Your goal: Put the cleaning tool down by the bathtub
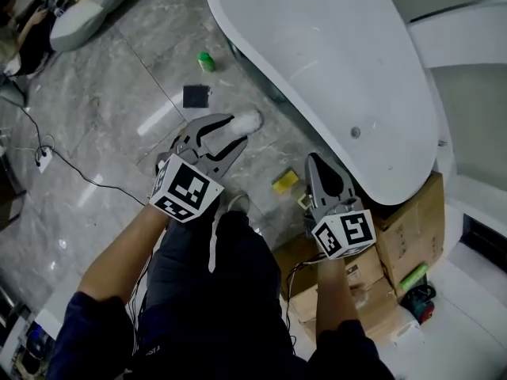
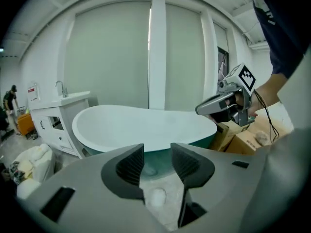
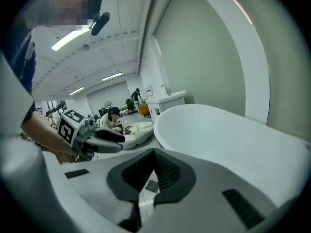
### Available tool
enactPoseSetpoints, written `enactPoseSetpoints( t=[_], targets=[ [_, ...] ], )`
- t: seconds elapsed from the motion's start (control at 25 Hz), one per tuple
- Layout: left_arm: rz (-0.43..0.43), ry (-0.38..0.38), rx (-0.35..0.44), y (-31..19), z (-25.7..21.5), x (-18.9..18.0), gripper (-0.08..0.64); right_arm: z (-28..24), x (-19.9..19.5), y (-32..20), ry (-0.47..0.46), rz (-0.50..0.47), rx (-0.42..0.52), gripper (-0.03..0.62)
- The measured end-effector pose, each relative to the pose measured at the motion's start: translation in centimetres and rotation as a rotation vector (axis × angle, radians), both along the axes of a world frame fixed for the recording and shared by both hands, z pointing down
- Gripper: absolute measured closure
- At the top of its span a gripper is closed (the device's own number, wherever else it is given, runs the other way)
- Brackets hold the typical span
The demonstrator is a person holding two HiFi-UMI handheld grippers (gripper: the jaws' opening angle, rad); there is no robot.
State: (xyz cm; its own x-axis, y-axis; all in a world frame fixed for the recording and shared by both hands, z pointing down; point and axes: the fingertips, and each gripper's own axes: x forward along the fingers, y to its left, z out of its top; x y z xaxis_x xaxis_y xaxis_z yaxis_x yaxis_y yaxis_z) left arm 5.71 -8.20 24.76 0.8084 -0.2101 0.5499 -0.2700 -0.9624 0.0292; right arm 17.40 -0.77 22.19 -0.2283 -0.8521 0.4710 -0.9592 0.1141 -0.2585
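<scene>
left gripper (image 1: 226, 133): jaws apart, nothing held | right gripper (image 1: 314, 163): jaws closed, empty | cleaning tool (image 1: 247, 122): seen on floor (image 1: 119, 93), 12 o'clock of left gripper, beside bathtub (image 1: 333, 70) | placement judged done; tool is best left undisturbed

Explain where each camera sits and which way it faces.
Head view: on the person's head, facing steeply down onto the bathtub, the left gripper, the right gripper, both forearms and legs.
Left gripper view: on the left gripper, facing along its open jaws toward the bathtub; the right gripper shows.
Right gripper view: on the right gripper, jaws together, facing along the bathtub; the left gripper shows.
Shared: every view shows the bathtub; each gripper view shows the other gripper.
</scene>
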Motion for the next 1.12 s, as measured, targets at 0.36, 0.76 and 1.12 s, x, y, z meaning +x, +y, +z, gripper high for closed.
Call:
enactPoseSetpoints(
  t=[0.36,0.76,1.12],
  targets=[
    [-0.005,0.088,0.032,3.9,-11.2,1.7,0.391,-10.9,0.0,1.7,-0.007,0.001,0.097,0.588],
    [0.015,0.161,0.102,8.6,-22.3,3.4,0.466,-20.5,0.3,5.3,-0.005,-0.012,0.199,0.588],
    [0.041,0.204,0.155,11.1,-28.1,3.2,0.509,-26.7,-0.3,7.7,0.007,-0.006,0.305,0.588]
  ],
)
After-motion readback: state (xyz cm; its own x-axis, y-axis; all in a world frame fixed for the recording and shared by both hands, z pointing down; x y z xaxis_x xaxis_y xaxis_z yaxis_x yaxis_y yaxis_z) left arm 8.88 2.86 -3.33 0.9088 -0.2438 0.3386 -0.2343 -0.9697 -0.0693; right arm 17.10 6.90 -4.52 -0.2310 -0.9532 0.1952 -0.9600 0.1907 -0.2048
